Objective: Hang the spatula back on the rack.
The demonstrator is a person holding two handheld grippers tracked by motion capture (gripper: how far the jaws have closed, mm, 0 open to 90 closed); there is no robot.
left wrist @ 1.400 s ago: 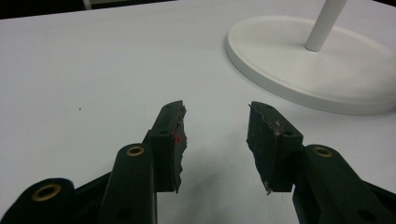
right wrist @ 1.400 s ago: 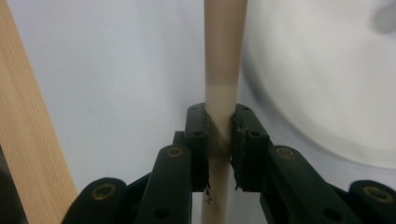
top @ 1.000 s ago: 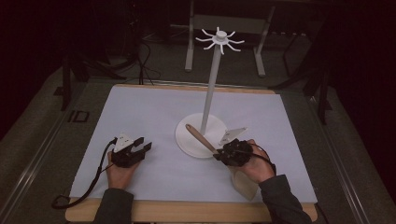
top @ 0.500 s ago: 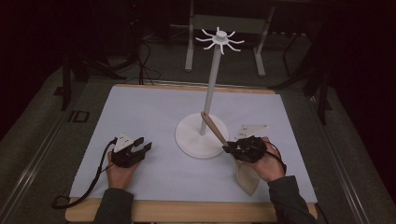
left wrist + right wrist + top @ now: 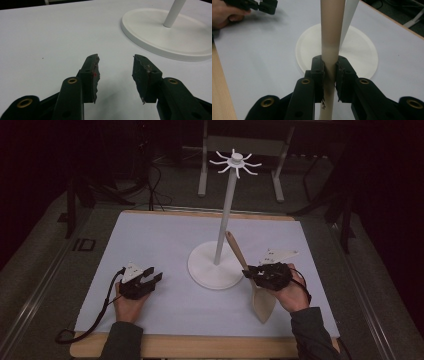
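Gripping spatula [image 5: 260, 295], right gripper [image 5: 250, 271], beside stand base [image 5: 212, 270]

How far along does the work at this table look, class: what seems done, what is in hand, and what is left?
Done: the wooden spatula is gripped; in the right gripper view the right tool is shut on its handle. In hand: the spatula's handle end tilts toward the white stand, beside its pole. Left, probably: hanging it on the hooks at the top, which carry nothing. The left tool rests open on the white mat.
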